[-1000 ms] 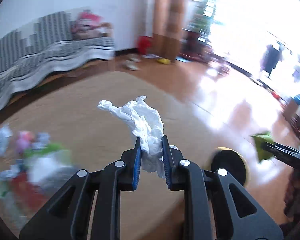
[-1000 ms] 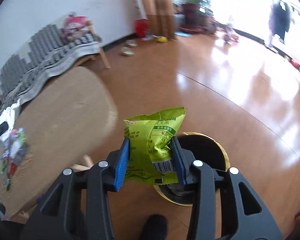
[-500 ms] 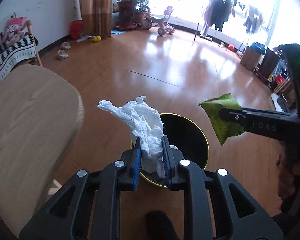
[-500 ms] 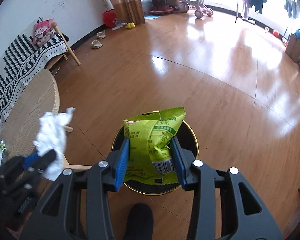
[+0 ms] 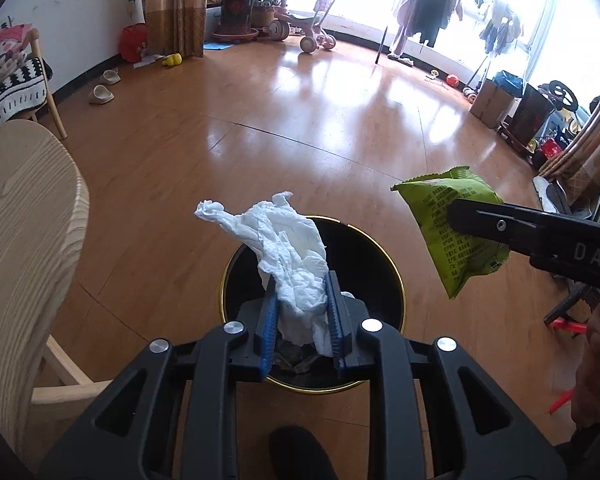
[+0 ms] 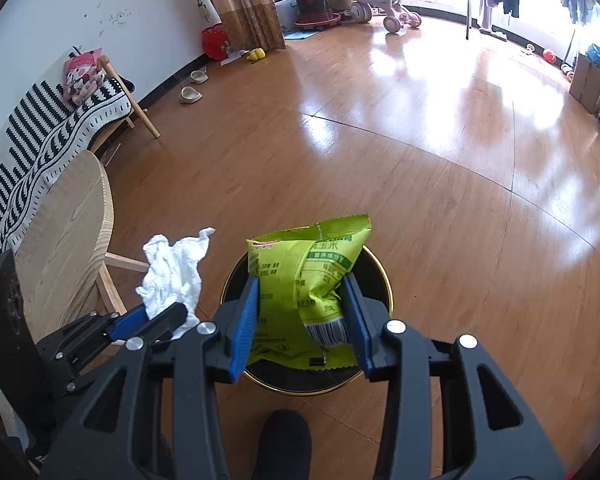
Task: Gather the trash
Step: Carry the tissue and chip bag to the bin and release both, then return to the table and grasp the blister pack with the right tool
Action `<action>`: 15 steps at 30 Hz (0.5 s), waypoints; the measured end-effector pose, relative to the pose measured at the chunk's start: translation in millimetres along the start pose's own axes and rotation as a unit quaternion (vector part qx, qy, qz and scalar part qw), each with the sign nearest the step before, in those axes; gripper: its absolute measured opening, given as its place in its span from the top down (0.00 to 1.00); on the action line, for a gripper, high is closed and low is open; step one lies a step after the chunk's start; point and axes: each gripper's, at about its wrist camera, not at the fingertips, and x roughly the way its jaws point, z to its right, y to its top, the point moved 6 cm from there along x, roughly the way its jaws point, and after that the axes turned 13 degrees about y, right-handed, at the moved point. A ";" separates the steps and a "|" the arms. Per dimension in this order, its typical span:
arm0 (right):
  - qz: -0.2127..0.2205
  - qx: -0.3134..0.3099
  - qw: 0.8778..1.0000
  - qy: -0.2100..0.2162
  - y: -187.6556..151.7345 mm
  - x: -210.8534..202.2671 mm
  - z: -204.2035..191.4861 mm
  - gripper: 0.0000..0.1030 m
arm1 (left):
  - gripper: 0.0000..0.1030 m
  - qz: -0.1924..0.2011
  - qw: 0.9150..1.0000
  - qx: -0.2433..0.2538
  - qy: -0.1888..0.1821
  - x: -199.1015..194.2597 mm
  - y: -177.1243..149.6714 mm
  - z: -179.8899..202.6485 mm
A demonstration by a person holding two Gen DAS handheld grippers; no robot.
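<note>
Now swung from table to above bin point(image 5: 312, 304); left gripper point(image 5: 302, 320) clamping tissue point(image 5: 288, 256), right gripper point(image 6: 304, 316) clamping snack bag point(image 6: 304, 280); dropping both left.

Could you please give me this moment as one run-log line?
left gripper: holds tissue | right gripper: holds green snack bag | both above bin

**Count of things in view**

Two grippers: left gripper point(image 5: 302, 322), right gripper point(image 6: 302, 316). One white tissue point(image 5: 288, 256) and one green snack bag point(image 6: 304, 284). One black bin point(image 5: 364, 256), at 6 o'clock. One wooden table point(image 5: 24, 216), at 9 o'clock. Two slippers point(image 5: 102, 94) at 10 o'clock. One tricycle point(image 5: 312, 36) at 12 o'clock.
</note>
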 end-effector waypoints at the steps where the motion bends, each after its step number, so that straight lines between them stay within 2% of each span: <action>1: 0.000 0.001 1.000 0.000 1.0 0.9 1.1 0.60 | 0.64 -0.001 1.000 0.002 0.001 2.0 0.3 -0.6; 4: -0.002 0.003 1.000 0.000 -0.6 2.4 2.0 0.60 | 0.46 0.003 1.000 0.005 0.005 0.2 0.2 -3.6; 7: -0.005 0.004 1.000 -0.002 -0.6 6.4 0.1 0.60 | 0.40 0.012 1.000 0.005 0.006 -7.3 1.6 -6.8; 15: -0.019 -0.001 1.000 -0.004 -2.6 17.8 -10.7 0.59 | 0.33 0.027 0.999 -0.015 0.014 -32.5 3.7 -26.3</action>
